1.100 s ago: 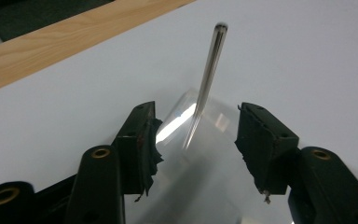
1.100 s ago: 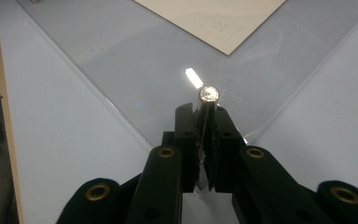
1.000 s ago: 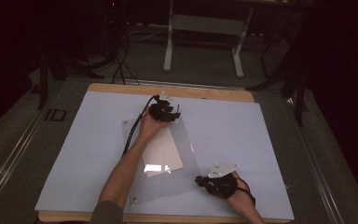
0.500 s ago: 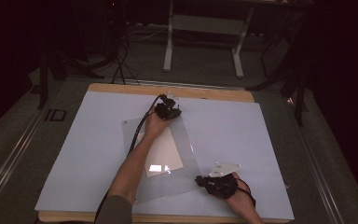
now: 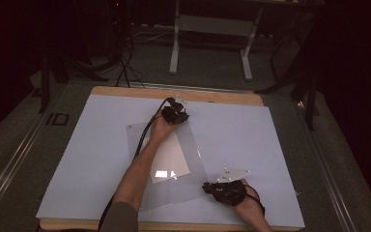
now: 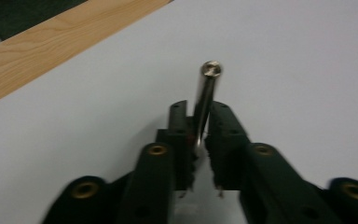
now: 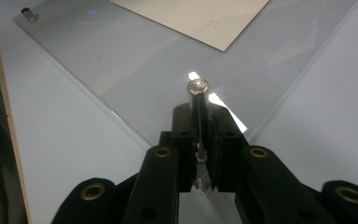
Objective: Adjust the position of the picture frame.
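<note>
High view: left forearm outstretched, left gripper [image 5: 175,114] pinching far standoff [image 6: 207,100]

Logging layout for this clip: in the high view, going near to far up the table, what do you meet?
Right gripper at the clear sheet's near corner → bright glare patch → cream paper under the clear sheet → left gripper at the far corner → wooden table edge.

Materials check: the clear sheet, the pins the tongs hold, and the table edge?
Sheet: looks like clear acrylic or similar plastic, glossy; the white tabletop shows through and lamp glare sits on it. Pins: apparently polished metal, silvery with bright highlights on the round heads. Table edge: light wood with visible grain, matte; solid or veneer unclear.
</note>
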{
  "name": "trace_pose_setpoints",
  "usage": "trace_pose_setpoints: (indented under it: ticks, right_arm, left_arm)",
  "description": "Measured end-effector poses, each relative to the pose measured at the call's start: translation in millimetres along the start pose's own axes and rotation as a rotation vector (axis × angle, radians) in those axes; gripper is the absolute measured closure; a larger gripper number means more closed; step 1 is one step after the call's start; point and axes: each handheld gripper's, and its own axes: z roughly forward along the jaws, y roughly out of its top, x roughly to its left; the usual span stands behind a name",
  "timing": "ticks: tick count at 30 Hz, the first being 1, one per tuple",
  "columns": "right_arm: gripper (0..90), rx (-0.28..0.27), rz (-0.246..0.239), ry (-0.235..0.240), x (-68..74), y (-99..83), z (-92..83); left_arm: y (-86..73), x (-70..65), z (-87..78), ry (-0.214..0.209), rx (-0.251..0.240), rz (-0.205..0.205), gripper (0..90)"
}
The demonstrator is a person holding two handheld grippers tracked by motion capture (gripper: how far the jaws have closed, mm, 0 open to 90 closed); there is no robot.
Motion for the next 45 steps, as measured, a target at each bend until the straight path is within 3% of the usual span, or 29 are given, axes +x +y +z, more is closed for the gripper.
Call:
trace_pose_setpoints:
  ticks: [3, 6, 10, 17, 21, 25, 27, 32, 37, 40, 45]
  right_arm:
    - [79.4, -0.006, 0.037, -0.01, 0.2, -0.6, 0.8]
    - [81.3, -0.016, 0.088, -0.015, 2.3, -1.3, 1.6]
    - [81.8, -0.015, 0.106, -0.01, 1.2, -0.6, 0.8]
    - [82.0, -0.048, 0.111, -0.042, 0.2, 1.7, -6.0]
    - [80.5, -0.08, 0.159, -0.043, -8.3, 3.5, -13.1]
    - [80.0, -0.118, 0.212, -0.052, -25.1, 8.5, -24.7]
    - [79.9, -0.12, 0.218, -0.056, -28.0, 9.7, -27.0]
    - [78.9, -0.158, 0.25, -0.085, -55.0, 22.1, -37.5]
    - [79.1, -0.17, 0.254, -0.094, -78.5, 40.0, -37.4]
    - [79.2, -0.172, 0.258, -0.101, -94.1, 50.4, -35.1]
    - [79.2, -0.171, 0.291, -0.108, -121.0, 62.5, -28.9]
  left_arm:
    - [-0.9, 2.9, -0.5, -0.021, -0.004, -0.022, 84.3]
    - [1.3, -0.2, -0.9, 0.003, 0.017, 0.009, 85.0]
    - [4.4, -3.6, -1.6, 0.027, 0.043, 0.054, 85.4]
    - [6.7, 2.5, -10.5, 0.025, 0.016, 0.037, 85.6]
    - [6.2, 9.5, -21.0, 0.048, 0.026, 0.015, 85.6]
    - [-1.9, 24.0, -38.3, 0.04, 0.055, -0.007, 85.7]
    - [-5.7, 29.4, -46.0, 0.032, 0.045, -0.015, 85.7]
    - [-16.5, 45.6, -68.9, 0.028, 0.049, -0.041, 85.7]
    - [-31.6, 63.4, -89.3, 0.004, 0.031, -0.112, 85.8]
    - [-40.0, 70.3, -99.3, -0.003, 0.039, -0.122, 85.8]
    - [-47.0, 74.3, -114.7, -0.004, 0.052, -0.106, 85.8]
